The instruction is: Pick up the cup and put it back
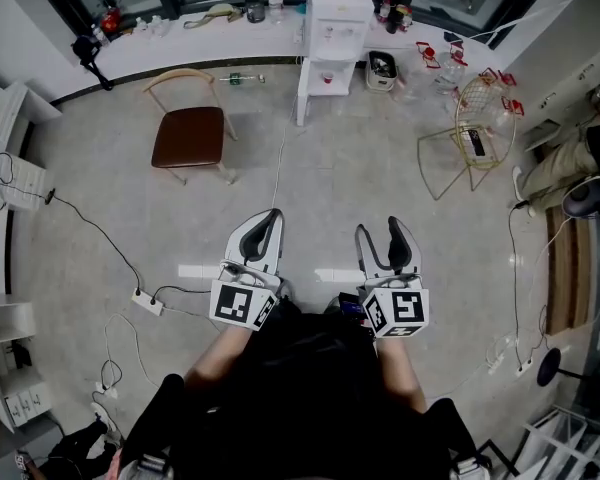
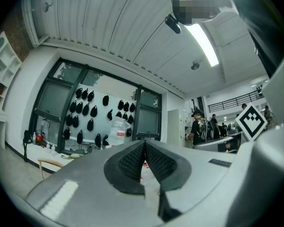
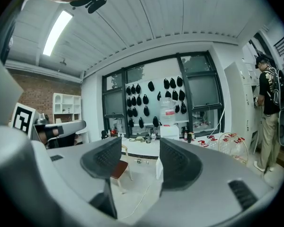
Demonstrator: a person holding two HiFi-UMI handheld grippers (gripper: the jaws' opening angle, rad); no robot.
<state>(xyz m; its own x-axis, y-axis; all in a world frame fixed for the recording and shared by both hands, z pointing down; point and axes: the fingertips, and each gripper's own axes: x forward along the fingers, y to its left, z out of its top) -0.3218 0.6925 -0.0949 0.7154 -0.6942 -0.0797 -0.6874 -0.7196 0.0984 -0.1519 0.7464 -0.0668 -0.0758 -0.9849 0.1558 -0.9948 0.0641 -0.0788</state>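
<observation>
At the bottom of the head view, low over a pale grey floor (image 1: 310, 198), the person holds both tongs pointing towards twelve o'clock. The left gripper (image 1: 271, 218) has its jaws together, the ribbed pads meeting at the tips in its own view with nothing between them. The right gripper (image 1: 380, 228) has its jaws apart, and between them only floor and far furniture show, so it holds nothing.

Each gripper carries a cube with black-and-white square markers, the left cube (image 1: 242, 304) and the right cube (image 1: 398, 310). These are patterns, not letters.

A wooden chair (image 1: 188, 136) with a brown seat stands at ten o'clock. A white drawer unit (image 1: 335, 28) stands at twelve, against a long white counter (image 1: 180, 43). A gold wire frame (image 1: 470, 138) stands at two o'clock.

Which thing is the cup I cannot tell. Small clear things with red trim (image 1: 435, 56) sit at one o'clock near the wire frame, too small to name, well apart from both grippers.

In the right gripper view a large water bottle (image 3: 169, 112) on the counter bears a red label, its print too small to read. A white power strip (image 1: 147, 302) lies at nine o'clock, its dark cable trailing away.
</observation>
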